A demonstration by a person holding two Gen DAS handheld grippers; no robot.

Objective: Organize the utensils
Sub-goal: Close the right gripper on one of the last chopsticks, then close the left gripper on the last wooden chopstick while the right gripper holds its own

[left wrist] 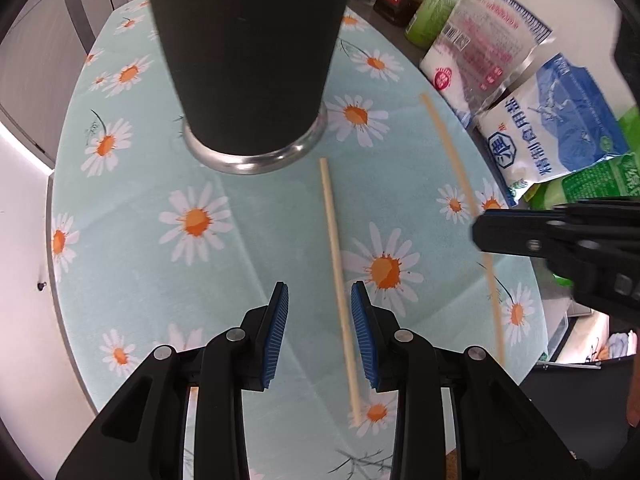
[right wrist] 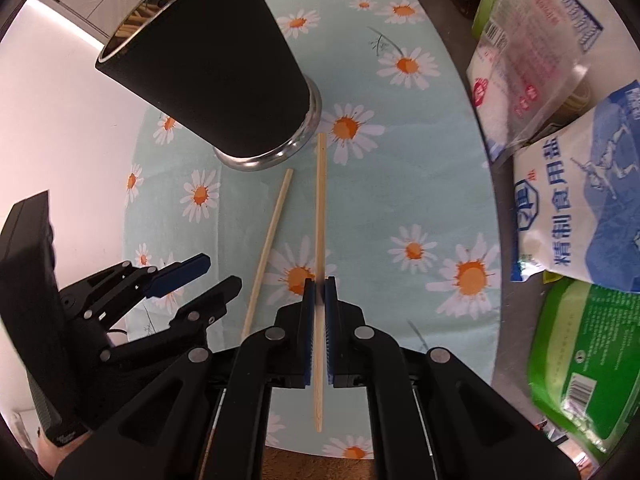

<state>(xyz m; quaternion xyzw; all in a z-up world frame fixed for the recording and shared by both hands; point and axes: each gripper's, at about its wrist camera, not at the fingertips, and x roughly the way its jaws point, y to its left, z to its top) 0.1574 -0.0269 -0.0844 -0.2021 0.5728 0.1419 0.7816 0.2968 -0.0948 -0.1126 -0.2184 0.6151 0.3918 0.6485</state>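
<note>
We are gripping one chopstick (right wrist: 320,240) in the right gripper (right wrist: 319,292), pads clamped tight on it near its lower third, most of the stick reaching ahead toward the black cup (right wrist: 216,76). The left gripper (left wrist: 319,304) is hanging partly open over the second chopstick (left wrist: 338,272), which is lying flat on the daisy cloth (left wrist: 160,264) between the blue pads, and nothing is pinched there.

We are judging the risks now. The held stick is long and caught off-centre, so it could be pivoting in the pads as we tilt it up, and its far tip is sitting close to the cup's steel base (right wrist: 276,156). A low swing could be knocking that tall, narrow cup over, spilling the sticks already standing inside. The two grippers are also working near each other, so crossing paths could be bumping the loose stick off line.

For room, we are seeing open cloth left of the cup. On the right, the salt bags (right wrist: 576,200) and green packet (right wrist: 584,360) are crowding the cloth's edge, and the near table edge is lying just behind the grippers.
</note>
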